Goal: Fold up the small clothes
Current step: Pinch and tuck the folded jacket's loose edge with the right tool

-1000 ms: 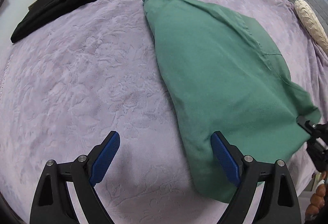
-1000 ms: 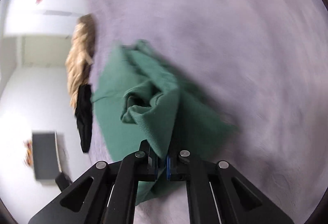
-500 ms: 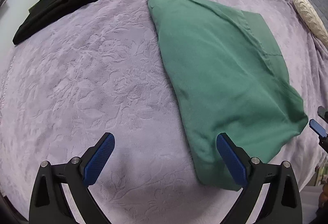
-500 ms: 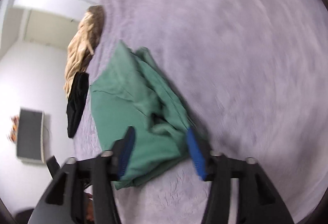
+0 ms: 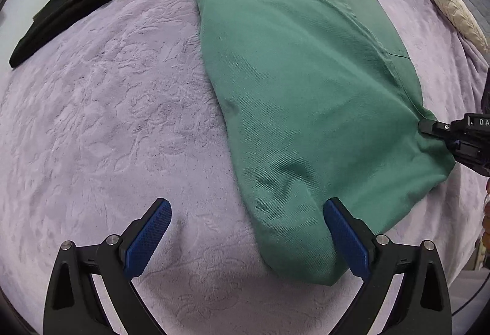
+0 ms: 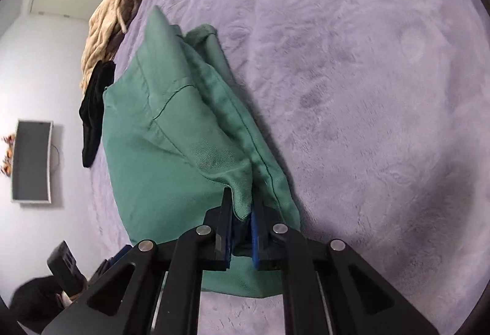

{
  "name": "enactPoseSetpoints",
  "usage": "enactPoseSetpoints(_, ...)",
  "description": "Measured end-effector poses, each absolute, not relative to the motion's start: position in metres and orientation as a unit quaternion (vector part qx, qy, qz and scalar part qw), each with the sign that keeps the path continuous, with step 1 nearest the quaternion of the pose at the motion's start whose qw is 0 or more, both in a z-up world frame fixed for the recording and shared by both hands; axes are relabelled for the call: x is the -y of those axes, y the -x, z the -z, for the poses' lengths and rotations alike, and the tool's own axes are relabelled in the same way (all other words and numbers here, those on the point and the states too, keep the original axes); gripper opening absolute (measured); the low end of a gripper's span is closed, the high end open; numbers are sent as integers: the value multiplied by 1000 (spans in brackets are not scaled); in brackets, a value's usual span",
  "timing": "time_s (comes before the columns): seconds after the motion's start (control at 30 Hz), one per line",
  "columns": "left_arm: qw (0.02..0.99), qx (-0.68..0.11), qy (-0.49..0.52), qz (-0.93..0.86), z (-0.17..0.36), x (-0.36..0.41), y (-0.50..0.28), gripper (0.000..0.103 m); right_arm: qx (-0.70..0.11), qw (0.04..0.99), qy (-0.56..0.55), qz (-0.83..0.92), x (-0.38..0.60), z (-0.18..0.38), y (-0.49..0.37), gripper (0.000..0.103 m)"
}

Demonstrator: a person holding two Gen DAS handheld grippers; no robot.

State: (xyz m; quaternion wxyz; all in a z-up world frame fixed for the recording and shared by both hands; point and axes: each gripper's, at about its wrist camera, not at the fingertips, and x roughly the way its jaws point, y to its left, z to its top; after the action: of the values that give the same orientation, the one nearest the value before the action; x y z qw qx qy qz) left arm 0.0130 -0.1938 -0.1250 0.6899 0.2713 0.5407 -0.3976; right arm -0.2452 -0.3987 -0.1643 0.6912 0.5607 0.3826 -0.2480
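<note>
Since half a second ago, right gripper went from jaws apart to closing on the green twill garment's hem corner; cloth between pads. Left gripper wide open, empty, straddling the garment's near corner on purple plush blanket. Step: regrasp corners. Next, probably: left must close, then lift together.

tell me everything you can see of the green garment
The green garment is plain woven cloth with stitched seams, folded over and lying flat on the purple blanket. The right gripper is closing on a bunched edge; the left gripper stands open, straddling its nearest corner.
</note>
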Motion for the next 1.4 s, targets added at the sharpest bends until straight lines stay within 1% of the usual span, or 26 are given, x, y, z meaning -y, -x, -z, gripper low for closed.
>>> enactPoseSetpoints(0.07, 691, -531, -284, 400, 122, 196, -8, 100, -339, 666, -617, 245, 402, 174, 263, 9)
enactPoseSetpoints(0.13, 692, -528, -288, 400, 119, 196, -7, 100, -327, 657, -628, 258, 401, 170, 272, 9)
enactPoseSetpoints(0.23, 695, -528, -287, 394, 119, 195, -10, 100, -347, 696, -554, 298, 398, 135, 265, 16)
enactPoseSetpoints(0.3, 696, -531, -284, 391, 118, 195, -12, 100, -342, 734, -504, 300, 401, 106, 255, 17)
enactPoseSetpoints(0.4, 698, -532, -281, 388, 116, 196, -11, 100, -361, 767, -467, 251, 412, 88, 218, 17)
enactPoseSetpoints(0.5, 699, -535, -279, 384, 116, 196, -12, 100, -411, 772, -426, 231, 422, 97, 173, 17)
enactPoseSetpoints(0.57, 699, -538, -277, 382, 116, 196, -12, 100, -437, 759, -416, 245, 434, 116, 158, 16)
enactPoseSetpoints(0.67, 698, -540, -274, 383, 116, 196, -12, 101, -443, 734, -444, 261, 455, 145, 159, 5)
enactPoseSetpoints(0.73, 697, -541, -275, 383, 119, 200, -16, 101, -430, 726, -464, 268, 463, 151, 168, 4)
enactPoseSetpoints(0.77, 697, -541, -276, 382, 119, 200, -16, 101, -433, 720, -460, 286, 466, 149, 173, 14)
enactPoseSetpoints(0.83, 696, -544, -274, 380, 120, 200, -16, 101, -437, 705, -467, 306, 471, 146, 187, 15)
enactPoseSetpoints(0.93, 692, -555, -270, 375, 119, 200, -19, 101, -416, 706, -499, 282, 470, 138, 208, 15)
enactPoseSetpoints(0.97, 691, -557, -271, 374, 120, 200, -19, 101, -416, 707, -501, 277, 467, 135, 213, 20)
enactPoseSetpoints(1.0, 690, -557, -273, 372, 119, 200, -18, 101, -415, 707, -505, 270, 463, 132, 219, 39)
enactPoseSetpoints(1.03, 690, -557, -275, 371, 119, 200, -18, 101, -416, 706, -507, 268, 460, 129, 222, 52)
enactPoseSetpoints(1.07, 690, -558, -277, 369, 119, 201, -17, 101, -415, 706, -508, 267, 456, 127, 227, 71)
enactPoseSetpoints(1.1, 689, -559, -279, 368, 119, 201, -17, 101, -413, 707, -509, 265, 451, 125, 232, 74)
enactPoseSetpoints(1.23, 686, -564, -283, 362, 119, 203, -17, 101, -416, 695, -529, 252, 436, 127, 243, 75)
enactPoseSetpoints(1.3, 684, -567, -286, 359, 118, 205, -18, 101, -422, 690, -532, 249, 430, 131, 245, 81)
enactPoseSetpoints(1.4, 683, -568, -291, 355, 117, 207, -18, 101, -428, 685, -536, 246, 425, 136, 248, 81)
